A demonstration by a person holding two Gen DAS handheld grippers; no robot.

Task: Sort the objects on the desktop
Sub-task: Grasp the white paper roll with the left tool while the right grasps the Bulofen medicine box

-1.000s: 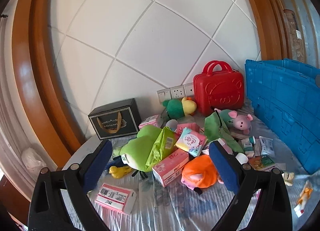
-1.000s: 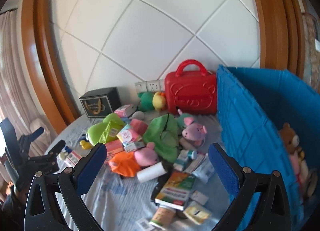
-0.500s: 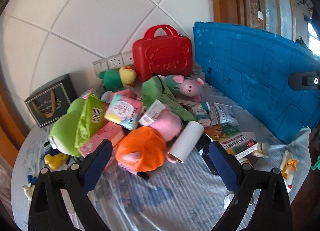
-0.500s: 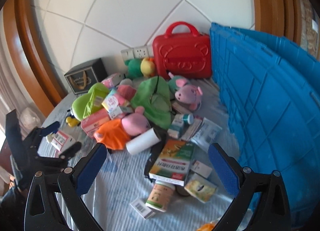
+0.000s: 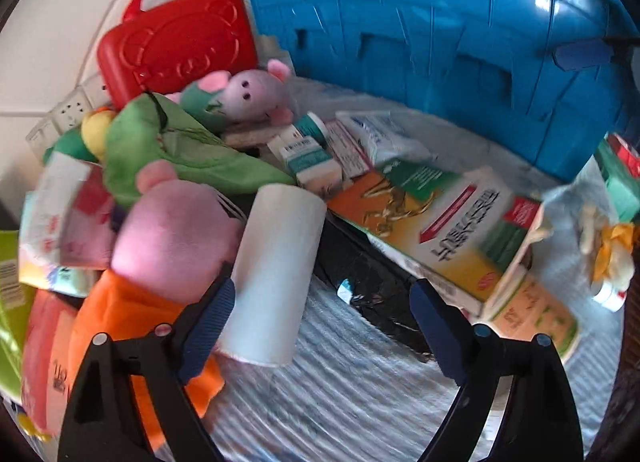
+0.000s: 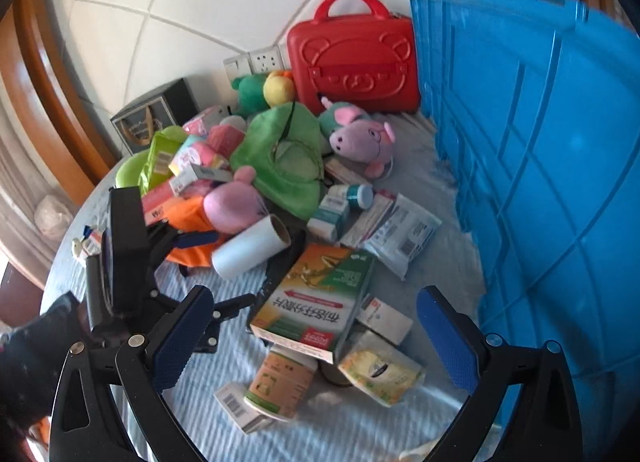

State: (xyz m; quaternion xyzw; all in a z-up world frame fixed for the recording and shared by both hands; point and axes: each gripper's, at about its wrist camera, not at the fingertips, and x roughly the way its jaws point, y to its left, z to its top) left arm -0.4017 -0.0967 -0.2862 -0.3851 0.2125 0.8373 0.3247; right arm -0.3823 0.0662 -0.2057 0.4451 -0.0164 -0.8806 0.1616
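The left gripper (image 5: pixel 320 302) is tipped down at the heap with its jaws wide; they have just been closing a little, and the white roll (image 5: pixel 276 274) sits between them, tight against the left pad, though nothing is pinched yet. I'd guess the roll is the pick because it lies loose at the heap's near edge, at 6 o'clock from the pink plush (image 5: pixel 172 234), with bare cloth on its free side for a finger to slide in. The right gripper (image 6: pixel 312 330) hangs wide and empty over the big box (image 6: pixel 316 302), which rests on smaller packs and a cup. The blue crate (image 6: pixel 552 190) stands at 3 o'clock, probably the bin for sorted things, but its inside is out of sight. In the left view the near pile is smeared by motion, so labels on the packs at 9 o'clock can't be read. A black thing under the box is half buried; I can't tell what it is. The roll's far end is hidden behind the plush.
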